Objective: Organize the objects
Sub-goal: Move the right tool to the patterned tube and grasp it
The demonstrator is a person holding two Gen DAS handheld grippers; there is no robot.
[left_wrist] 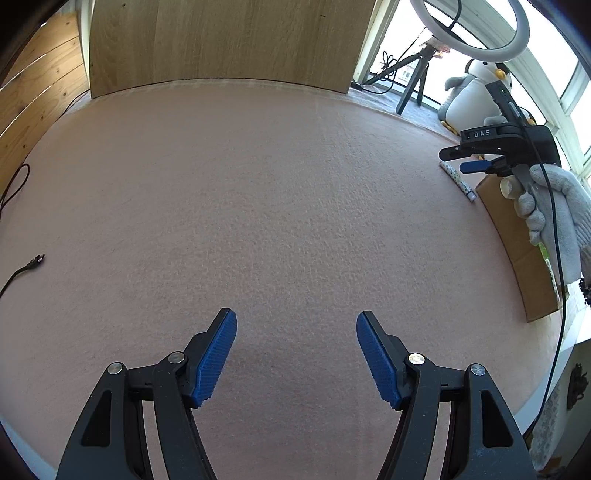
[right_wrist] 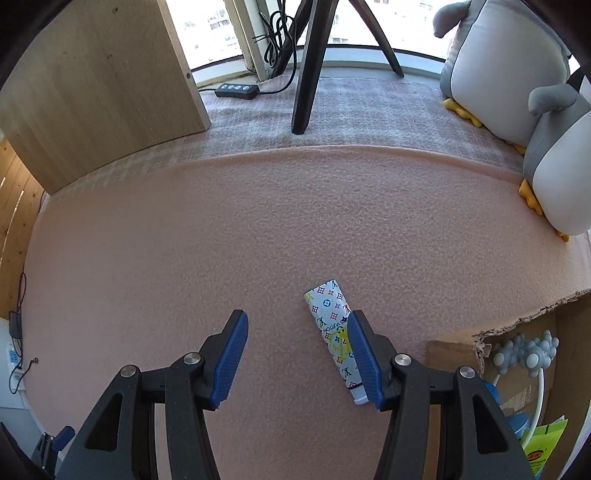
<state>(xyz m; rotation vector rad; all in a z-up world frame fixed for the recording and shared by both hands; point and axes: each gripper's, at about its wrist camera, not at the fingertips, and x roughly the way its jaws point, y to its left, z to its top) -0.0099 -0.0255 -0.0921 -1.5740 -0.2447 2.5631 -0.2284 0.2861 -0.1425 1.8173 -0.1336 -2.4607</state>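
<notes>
Left wrist view: left gripper held low over the pink felt mat, blue ribbed pads spread wide apart, nothing between them. Off to the far right, right gripper gripped by a hand in a grey knit glove, angled down just above the patterned tube; from here, cannot tell whether its fingers are parted. Brown cardboard box just beyond the tube at the mat's edge. Behind, a wooden panel, a ring light on a tripod, a plush penguin, and a black cable lying loose at the left.

Right wrist view: right gripper open wide, hovering over the mat. Tube lying flat, white with coloured monogram print, beside the inner face of the right-hand pad and partly hidden by it; contact unclear. Torn-edged box at lower right holding a pale blue bumpy item and green packaging. Two plush penguins on the grey checked cloth, a tripod leg and a black power strip beyond.
</notes>
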